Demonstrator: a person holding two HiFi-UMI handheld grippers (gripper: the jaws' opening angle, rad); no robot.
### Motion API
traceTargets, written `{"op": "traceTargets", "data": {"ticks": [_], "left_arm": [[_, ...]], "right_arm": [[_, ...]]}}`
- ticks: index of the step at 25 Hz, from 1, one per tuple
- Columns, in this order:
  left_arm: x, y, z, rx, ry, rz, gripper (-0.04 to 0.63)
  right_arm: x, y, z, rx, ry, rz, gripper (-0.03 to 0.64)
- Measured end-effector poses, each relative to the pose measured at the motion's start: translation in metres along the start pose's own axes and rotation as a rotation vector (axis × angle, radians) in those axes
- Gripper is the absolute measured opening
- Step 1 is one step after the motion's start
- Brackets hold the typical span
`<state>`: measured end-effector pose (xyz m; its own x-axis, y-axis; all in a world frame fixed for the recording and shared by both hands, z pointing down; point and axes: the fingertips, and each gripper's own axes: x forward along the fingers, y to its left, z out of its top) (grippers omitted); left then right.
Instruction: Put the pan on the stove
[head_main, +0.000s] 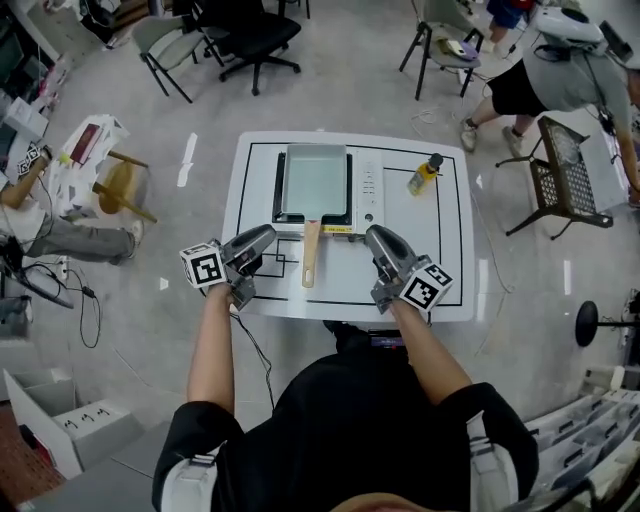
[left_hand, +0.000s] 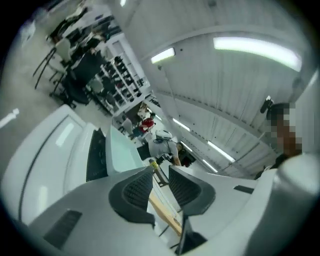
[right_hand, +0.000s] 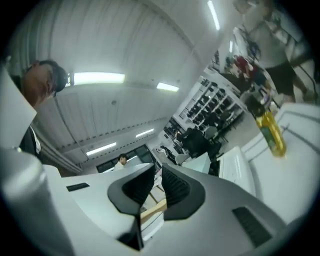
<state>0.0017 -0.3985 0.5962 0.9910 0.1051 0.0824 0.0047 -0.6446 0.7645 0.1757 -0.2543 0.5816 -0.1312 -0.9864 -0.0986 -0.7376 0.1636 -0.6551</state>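
Seen from above, a rectangular pan (head_main: 315, 180) sits on a black stove (head_main: 279, 190) at the middle of a white table (head_main: 450, 260). Its wooden handle (head_main: 311, 252) points back toward the person. A yellow bottle (head_main: 425, 175) stands on the table to the right of the stove.

The left gripper (head_main: 266, 236) is held at the table's near edge, just left of the handle and not touching it. Its jaws stand apart with nothing between them.

The right gripper (head_main: 373, 236) is held at the same edge, to the right of the handle and clear of it. Its jaws are nearly together, with a slim gap and nothing gripped.

Both grippers point roughly level toward the pan, which lies ahead of and between them.
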Motion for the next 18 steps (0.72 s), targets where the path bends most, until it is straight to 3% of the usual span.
{"op": "traceTargets", "data": {"ticks": [5,8,14,18], "left_arm": [[-0.042,-0.058,0.023,0.295,-0.226,0.121,0.035],[-0.070,-0.100,0.028,0.437,-0.330,0.178,0.020],[-0.113,-0.174,-0.002,0.696,-0.411,0.294,0.020],[-0.142,-0.215,-0.033,0.768,-0.460,0.355,0.020]], "right_arm": [[-0.032,0.052,0.035,-0.331,-0.034,-0.033,0.041],[-0.049,0.088,0.041,-0.486,-0.050,-0.052,0.041],[-0.096,0.148,0.034,-0.598,-0.084,-0.094,0.041],[-0.135,0.172,0.024,-0.715,-0.100,-0.151,0.041]]}}
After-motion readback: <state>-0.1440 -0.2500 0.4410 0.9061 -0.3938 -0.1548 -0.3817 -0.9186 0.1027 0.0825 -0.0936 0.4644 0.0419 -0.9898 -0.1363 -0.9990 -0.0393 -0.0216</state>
